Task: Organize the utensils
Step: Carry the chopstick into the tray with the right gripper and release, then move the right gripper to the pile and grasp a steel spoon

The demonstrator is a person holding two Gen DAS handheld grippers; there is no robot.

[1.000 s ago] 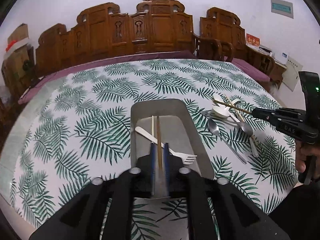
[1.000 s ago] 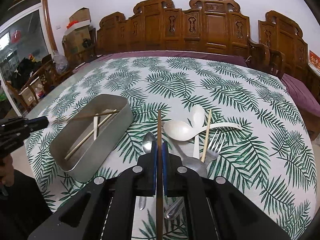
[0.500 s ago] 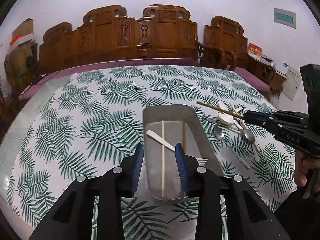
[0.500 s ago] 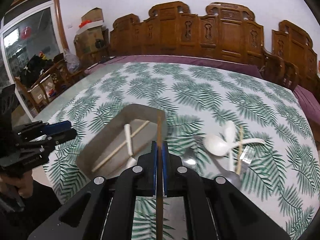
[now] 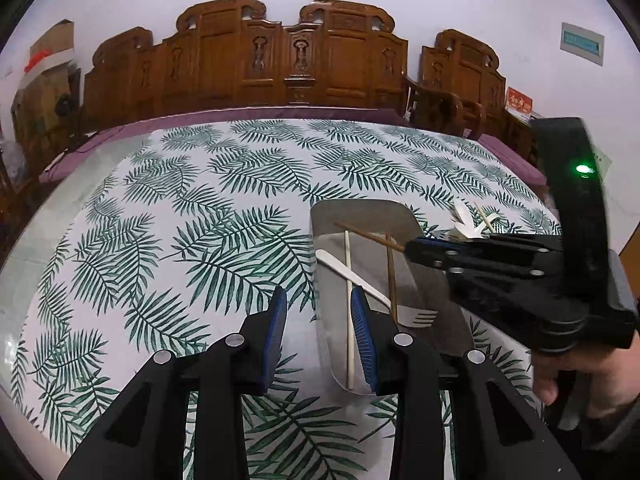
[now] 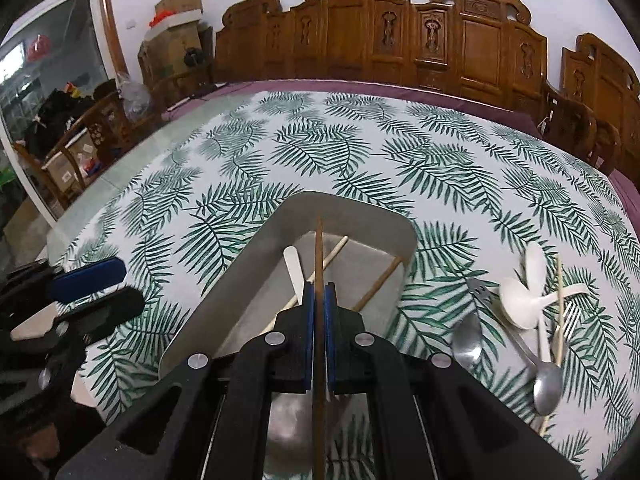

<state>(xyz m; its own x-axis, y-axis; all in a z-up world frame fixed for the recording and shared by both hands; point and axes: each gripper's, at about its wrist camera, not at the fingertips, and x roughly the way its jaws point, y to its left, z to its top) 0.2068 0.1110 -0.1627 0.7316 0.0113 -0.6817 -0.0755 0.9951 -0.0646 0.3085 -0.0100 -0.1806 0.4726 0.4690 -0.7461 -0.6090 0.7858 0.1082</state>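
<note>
You are carrying a dark chopstick point(image 6: 319, 264) in your right hand-held gripper point(image 6: 319, 300), its pads clamped together on it, the tip reaching ahead over the metal tray point(image 6: 352, 210) directly in front. Your left hand-held gripper point(image 5: 319, 316) is hanging with pads apart and empty, its right pad over the tray's near end. Judging by this, you are delivering the stick; next you are needing to lower it beside the pale chopstick point(image 5: 347, 264) and white fork point(image 5: 360, 280), then part the pads. More utensils point(image 6: 528, 308) are waiting on the bench point(image 6: 240, 168), off to the right
</note>
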